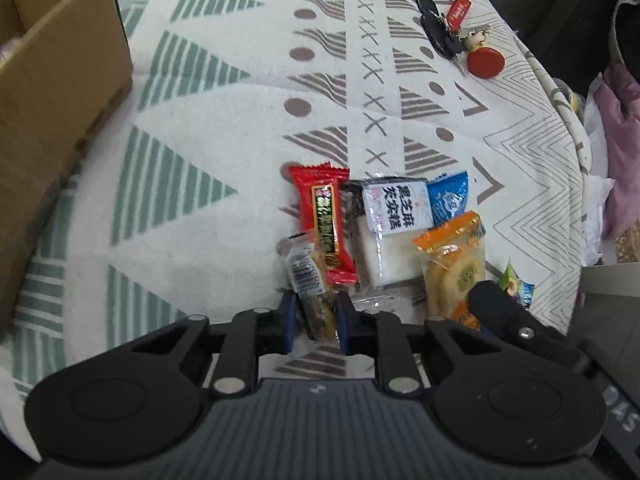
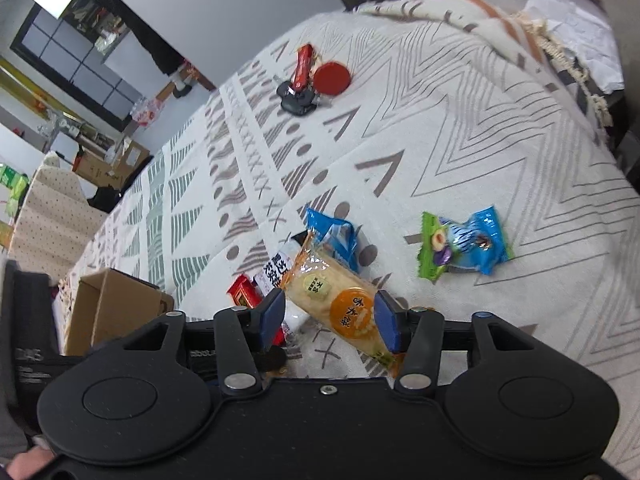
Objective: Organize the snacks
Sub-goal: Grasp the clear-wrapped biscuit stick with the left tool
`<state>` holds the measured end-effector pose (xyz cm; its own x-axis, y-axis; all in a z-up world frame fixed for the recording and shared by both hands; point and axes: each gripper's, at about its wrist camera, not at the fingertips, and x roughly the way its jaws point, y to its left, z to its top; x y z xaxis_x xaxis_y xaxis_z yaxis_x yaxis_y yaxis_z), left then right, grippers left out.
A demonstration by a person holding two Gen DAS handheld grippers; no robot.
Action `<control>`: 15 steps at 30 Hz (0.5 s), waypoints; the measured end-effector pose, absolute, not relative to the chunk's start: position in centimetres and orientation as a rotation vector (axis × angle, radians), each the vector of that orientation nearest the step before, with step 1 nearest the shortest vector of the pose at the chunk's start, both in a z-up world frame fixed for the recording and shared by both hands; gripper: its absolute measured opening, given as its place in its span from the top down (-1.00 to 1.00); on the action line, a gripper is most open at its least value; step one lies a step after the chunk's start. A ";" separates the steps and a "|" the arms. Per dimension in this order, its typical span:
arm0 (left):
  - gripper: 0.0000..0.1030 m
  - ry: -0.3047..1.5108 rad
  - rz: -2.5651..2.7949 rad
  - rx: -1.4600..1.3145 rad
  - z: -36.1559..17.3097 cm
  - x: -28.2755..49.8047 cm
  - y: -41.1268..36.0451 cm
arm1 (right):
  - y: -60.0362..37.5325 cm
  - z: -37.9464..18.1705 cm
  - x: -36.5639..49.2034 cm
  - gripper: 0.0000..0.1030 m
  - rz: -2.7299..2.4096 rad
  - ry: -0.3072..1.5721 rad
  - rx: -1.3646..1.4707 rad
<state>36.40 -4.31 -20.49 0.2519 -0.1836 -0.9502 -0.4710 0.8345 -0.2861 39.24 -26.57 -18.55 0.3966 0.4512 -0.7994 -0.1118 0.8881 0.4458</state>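
- Six wrapped snacks lie on the patterned tablecloth [image 1: 224,132]; five sit in a close cluster, and all positions below are given relative to the white cake packet [image 1: 390,236] at its middle.
- White cake packet: clear wrap, black-speckled top edge, a white label with dark printed characters, a pale block visible inside.
- Red bar [image 1: 326,226]: touching the cake packet's left side, glossy red wrapper with a black and gold label.
- Blue sachet [image 1: 450,200]: tucked against the cake packet's right upper corner, partly covered.
- Clear small packet [image 1: 310,280]: below and left of the cake packet, with a barcode panel and dark and yellow contents. The left gripper [image 1: 316,322] has its blue pads either side of this packet's near end; whether they press it cannot be told.
- Orange cracker packet [image 2: 336,304]: right of the cake packet, overlapping its edge, a transparent wrap showing pale round crackers, one green seal and one orange disc. The right gripper [image 2: 330,322] has its fingers apart, straddling this packet; contact cannot be confirmed.
- Green-and-blue candy [image 2: 464,246]: lies alone, well apart to the right of the cake packet.
- Cardboard box [image 1: 56,92]: open, far left of the cake packet.
- Key bunch [image 1: 456,28]: beyond the cake packet, with red tags.
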 end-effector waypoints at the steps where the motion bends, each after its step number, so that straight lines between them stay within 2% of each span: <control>1: 0.66 1.321 0.219 -0.581 -20.4 36.4 -4.2 | -26.3 -18.8 39.4 -0.05 0.361 1.120 0.339; 12: 0.66 1.312 0.252 -0.579 -19.7 35.1 -1.4 | -23.5 -18.6 39.6 -0.46 0.429 1.076 0.225; 15: 0.66 1.302 0.254 -0.578 -19.3 34.8 -0.8 | -23.1 -18.7 39.3 -0.49 0.443 1.078 0.204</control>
